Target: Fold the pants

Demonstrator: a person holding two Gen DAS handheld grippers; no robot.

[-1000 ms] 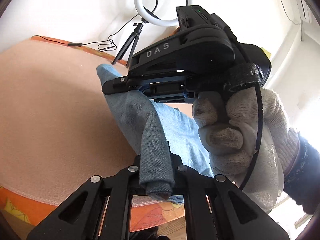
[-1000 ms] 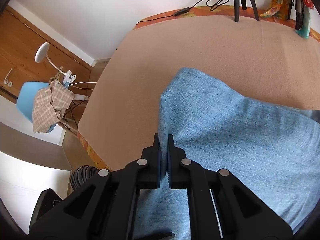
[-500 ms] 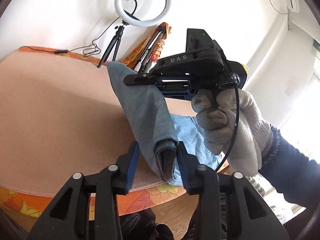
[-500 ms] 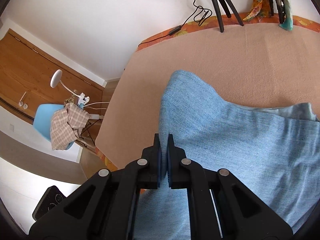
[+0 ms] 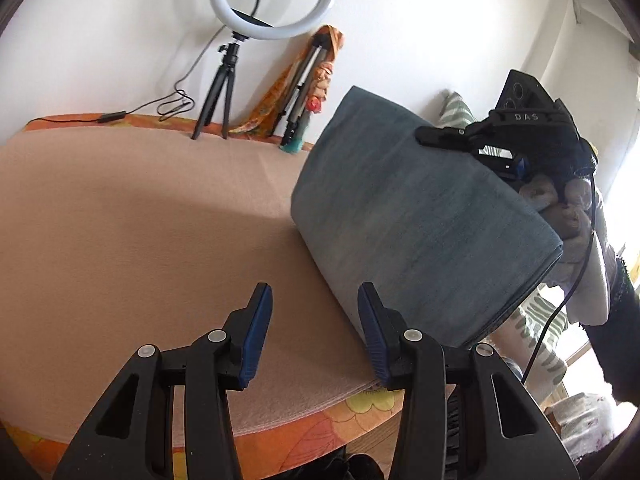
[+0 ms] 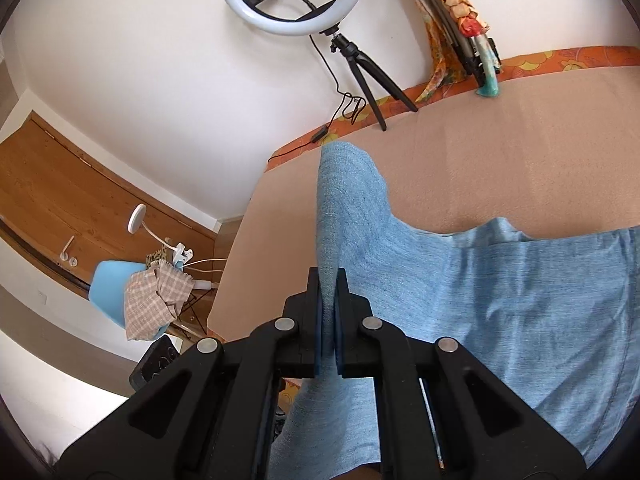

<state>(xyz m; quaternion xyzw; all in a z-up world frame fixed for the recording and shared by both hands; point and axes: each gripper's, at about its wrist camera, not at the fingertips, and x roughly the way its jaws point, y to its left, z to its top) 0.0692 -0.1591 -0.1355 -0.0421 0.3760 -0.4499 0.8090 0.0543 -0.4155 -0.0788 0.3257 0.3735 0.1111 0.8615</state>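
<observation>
The light blue denim pants [image 5: 420, 216] hang folded over the right part of the pink table mat [image 5: 140, 220], lifted at one edge. My right gripper [image 6: 329, 276] is shut on a fold of the pants [image 6: 500, 300], and the cloth stands up between its pads. In the left wrist view that right gripper [image 5: 420, 136] holds the upper edge of the cloth, with a gloved hand [image 5: 568, 208] behind it. My left gripper [image 5: 316, 304] is open over the bare mat just left of the pants, with nothing between its blue pads.
A ring light on a small tripod [image 5: 272, 0] and a folded tripod with orange cloth [image 5: 308, 80] stand at the far table edge by the wall. The orange flowered table edge [image 5: 320, 428] runs close below my left gripper. A blue chair with checked cloth [image 6: 152, 300] stands off the table.
My left gripper opened, let go of the pants fold and drew away to the left. The right gripper rose and carried its edge of the pants up and to the right.
</observation>
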